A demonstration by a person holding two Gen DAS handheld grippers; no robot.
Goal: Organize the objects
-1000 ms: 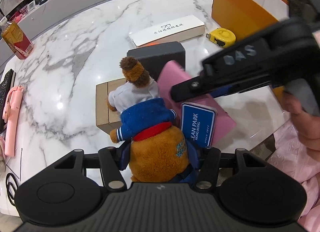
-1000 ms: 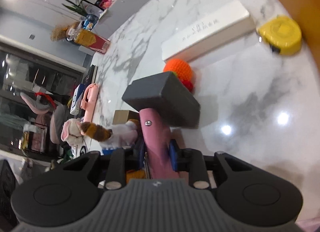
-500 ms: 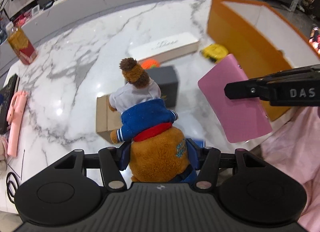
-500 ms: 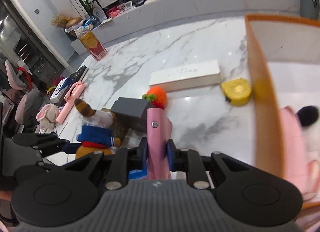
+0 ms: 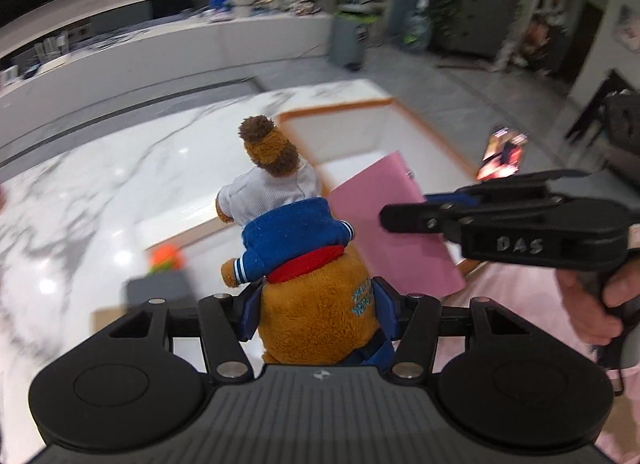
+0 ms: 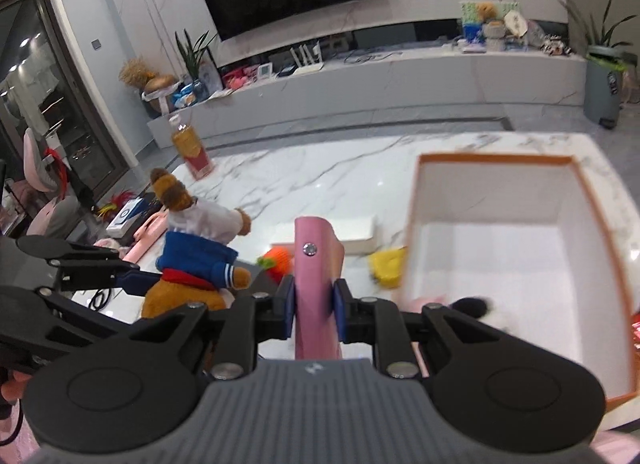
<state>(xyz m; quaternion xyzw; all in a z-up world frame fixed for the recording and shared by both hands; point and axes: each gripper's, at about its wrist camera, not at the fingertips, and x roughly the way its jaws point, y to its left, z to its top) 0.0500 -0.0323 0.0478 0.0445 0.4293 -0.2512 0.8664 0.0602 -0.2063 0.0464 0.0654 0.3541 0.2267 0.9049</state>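
I see the orange box (image 6: 416, 220) standing open on the marble table (image 6: 304, 180). My left gripper (image 5: 316, 314) is clamped on the plush bear (image 5: 304, 264), held above the table. My right gripper (image 6: 314, 306) is clamped on the pink case (image 6: 316, 264), just left of the box.

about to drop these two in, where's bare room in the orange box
Free: the white floor of the orange box along its far and right walls. Crowded: its near left corner, where a pink and black plush lies, and outside by the yellow tape measure.
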